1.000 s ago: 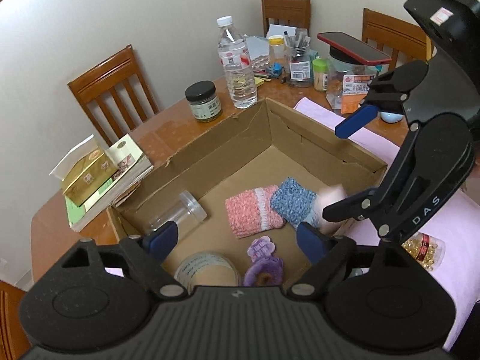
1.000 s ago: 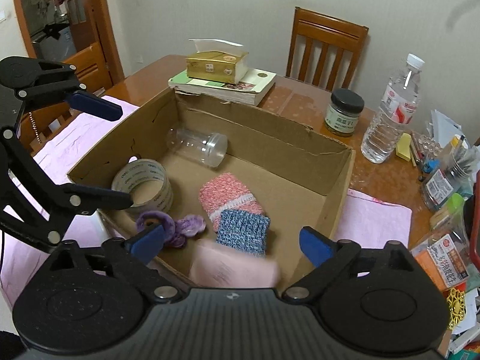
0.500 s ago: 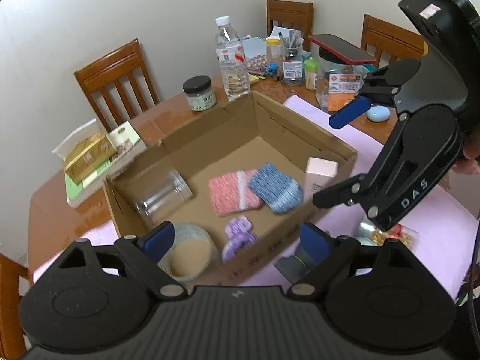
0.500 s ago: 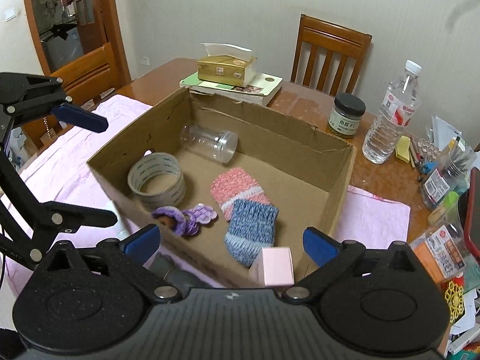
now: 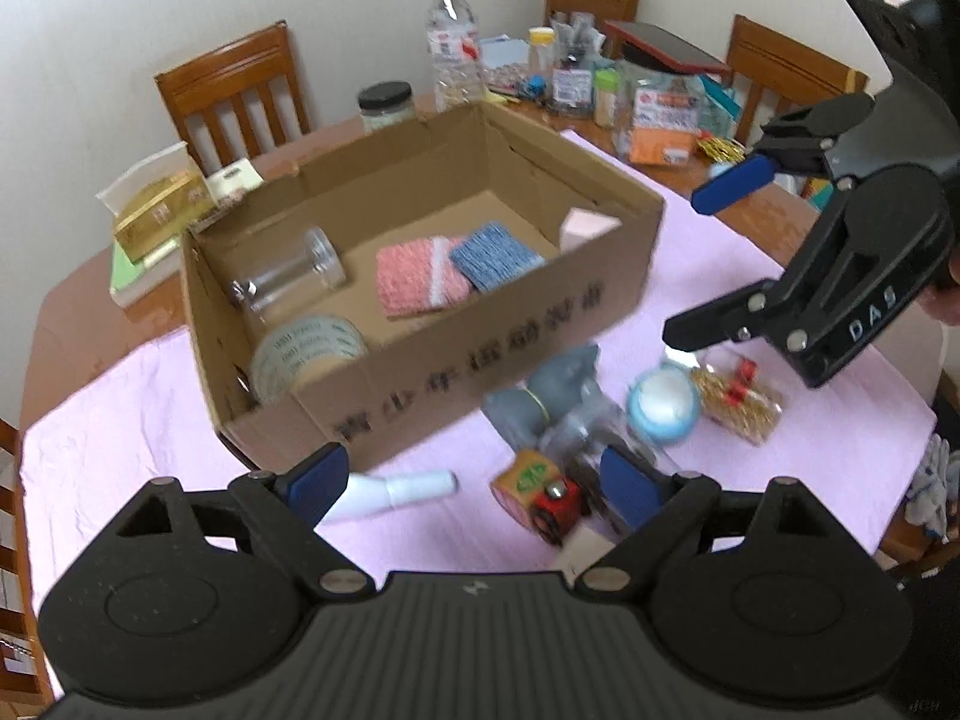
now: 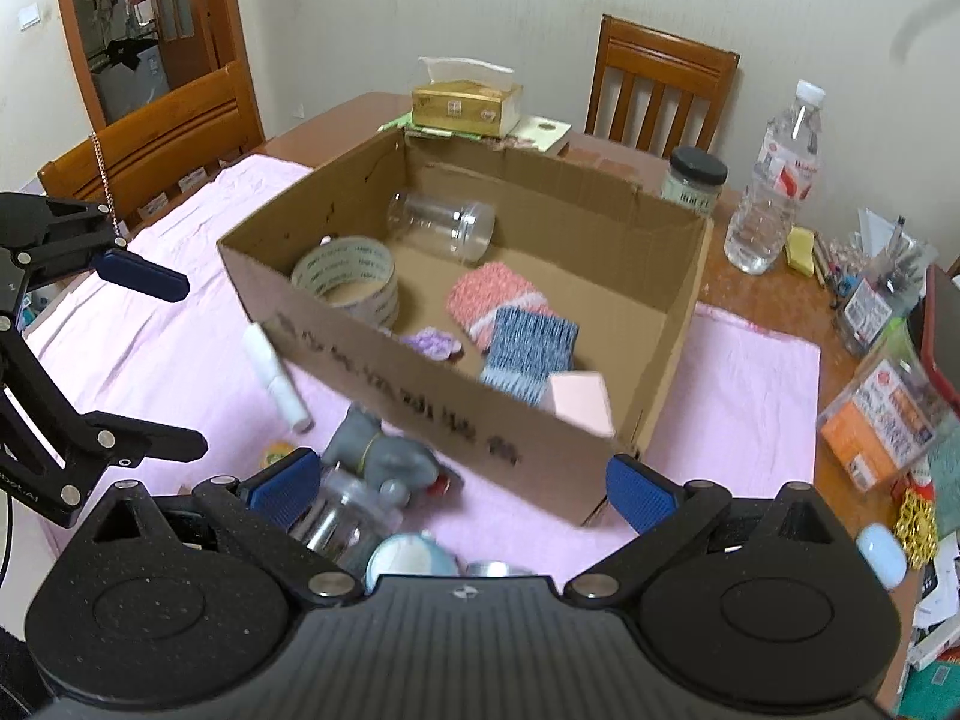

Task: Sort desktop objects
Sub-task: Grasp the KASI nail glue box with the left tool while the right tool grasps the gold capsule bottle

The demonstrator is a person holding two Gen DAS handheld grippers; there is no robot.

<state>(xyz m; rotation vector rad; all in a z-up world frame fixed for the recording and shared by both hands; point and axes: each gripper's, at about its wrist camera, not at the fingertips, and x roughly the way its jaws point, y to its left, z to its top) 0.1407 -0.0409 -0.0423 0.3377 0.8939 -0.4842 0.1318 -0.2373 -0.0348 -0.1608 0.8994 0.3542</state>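
Both tools hanging spread, nothing between pads. Left tool point(image 5: 474, 483) framing white plastic tube point(image 5: 399, 491), lying crosswise at lower centre on pink-covered surface point(image 5: 132, 414) before brown cardboard box point(image 5: 480, 354). Right tool point(image 6: 462, 489) hovering nearer grey plush toy point(image 6: 384, 450).

The left gripper point(image 5: 474, 477) stood wide with nothing between its blue pads. Ahead lay the cardboard box point(image 5: 480, 348); just beyond its fingertips, a white tube point(image 5: 396, 489) and toy block point(image 5: 525, 480); the right gripper point(image 5: 708, 264) hung off to its right
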